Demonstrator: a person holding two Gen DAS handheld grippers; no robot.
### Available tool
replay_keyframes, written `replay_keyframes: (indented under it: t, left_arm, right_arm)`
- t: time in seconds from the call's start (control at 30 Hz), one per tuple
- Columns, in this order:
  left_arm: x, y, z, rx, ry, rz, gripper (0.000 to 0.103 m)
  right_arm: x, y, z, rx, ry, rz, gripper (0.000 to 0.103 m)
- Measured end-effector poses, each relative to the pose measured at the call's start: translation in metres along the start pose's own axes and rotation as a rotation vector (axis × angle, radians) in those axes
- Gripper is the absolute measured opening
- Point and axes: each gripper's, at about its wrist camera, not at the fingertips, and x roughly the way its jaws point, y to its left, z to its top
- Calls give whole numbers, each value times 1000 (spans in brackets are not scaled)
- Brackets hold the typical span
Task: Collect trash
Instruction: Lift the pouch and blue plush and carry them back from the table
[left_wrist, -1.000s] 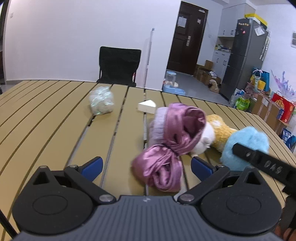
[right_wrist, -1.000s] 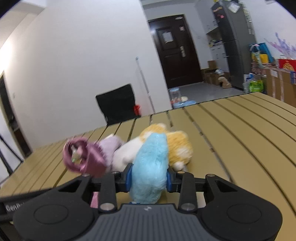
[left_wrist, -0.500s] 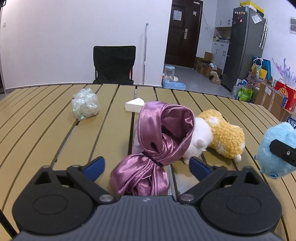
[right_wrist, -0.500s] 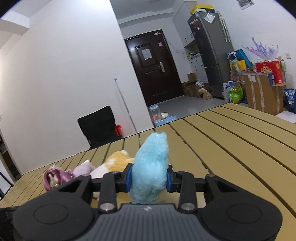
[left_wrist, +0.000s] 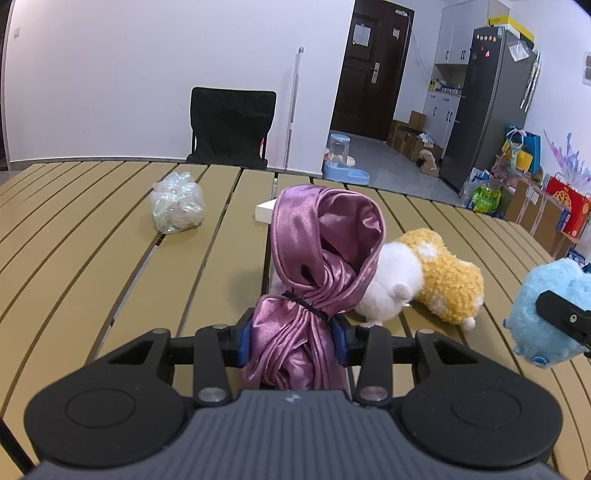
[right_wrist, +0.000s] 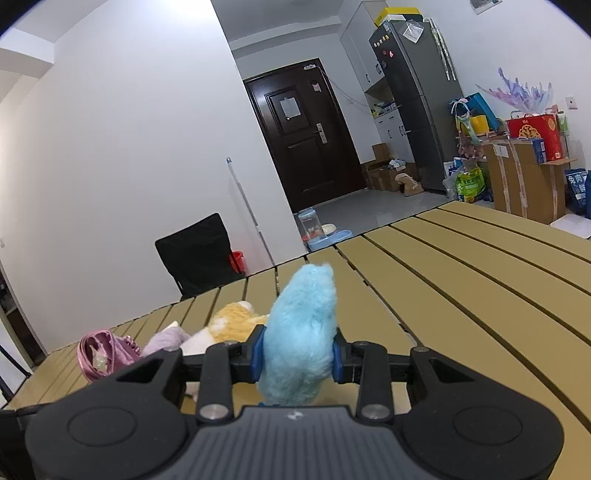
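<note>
My left gripper (left_wrist: 291, 341) is shut on a purple satin bow (left_wrist: 317, 266), gripping its lower bunch below the black tie. The bow also shows in the right wrist view (right_wrist: 101, 354). My right gripper (right_wrist: 297, 356) is shut on a blue fluffy plush (right_wrist: 301, 332) and holds it above the table; the plush also shows at the right in the left wrist view (left_wrist: 546, 314). A crumpled clear plastic bag (left_wrist: 177, 206) lies on the slatted table (left_wrist: 92, 258) at the far left. A white wedge-shaped piece (left_wrist: 264, 214) lies behind the bow, partly hidden.
A yellow and white plush (left_wrist: 424, 277) lies on the table between the bow and the blue plush, with a pale purple plush part (right_wrist: 164, 339) beside it. A black chair (left_wrist: 231, 125) stands beyond the far table edge.
My left gripper has closed on the purple bow; its jaws were open before. My right gripper has lifted the blue plush up and away to the right of the other toys.
</note>
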Motion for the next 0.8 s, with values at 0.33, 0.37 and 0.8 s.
replay_keyframes:
  t: [0.33,0.37,0.8]
  left_arm:
    - [-55,10,-6,4,-55,-66,41]
    - [-60,11,-7,6,-61,-68,41]
    - [-141,23,-45,5,-140,-87,41]
  right_arm:
    - [-34,9,3,19,-27,68,33]
    - [-39,10,3,21,-31,75,33]
    - [-114,13,-16,-5,-61,136,33]
